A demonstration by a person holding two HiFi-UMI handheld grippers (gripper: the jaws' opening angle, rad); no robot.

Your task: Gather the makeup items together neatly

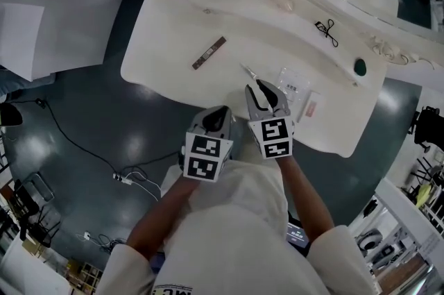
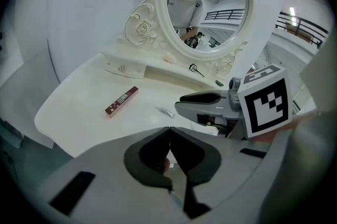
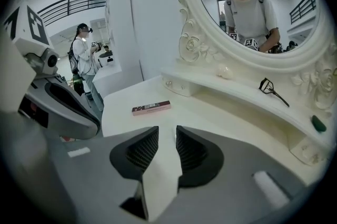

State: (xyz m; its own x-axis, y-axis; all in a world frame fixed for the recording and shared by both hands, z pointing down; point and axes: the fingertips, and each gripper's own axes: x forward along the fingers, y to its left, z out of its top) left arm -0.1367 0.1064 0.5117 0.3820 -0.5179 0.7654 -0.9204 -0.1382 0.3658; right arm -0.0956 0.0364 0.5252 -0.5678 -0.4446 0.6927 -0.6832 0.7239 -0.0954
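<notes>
On the white vanity table (image 1: 173,71) lie a slim dark red box (image 1: 209,53), a small clear stick (image 1: 248,71), a clear packet (image 1: 291,85) and a pinkish item (image 1: 311,106). A black eyelash curler (image 1: 326,30) and a green item (image 1: 359,66) rest on the raised shelf. My right gripper (image 1: 262,94) hovers over the table's near edge by the clear stick, jaws open with nothing between them (image 3: 167,130). My left gripper (image 1: 215,119) hangs just off the near edge, jaws shut and empty (image 2: 169,130). The red box (image 2: 121,100) lies ahead to its left.
An oval mirror (image 2: 210,1) in an ornate white frame stands at the table's back. White panels (image 1: 41,23) stand to the left; cables and a power strip (image 1: 128,178) lie on the dark floor. Another person (image 3: 84,54) stands far off.
</notes>
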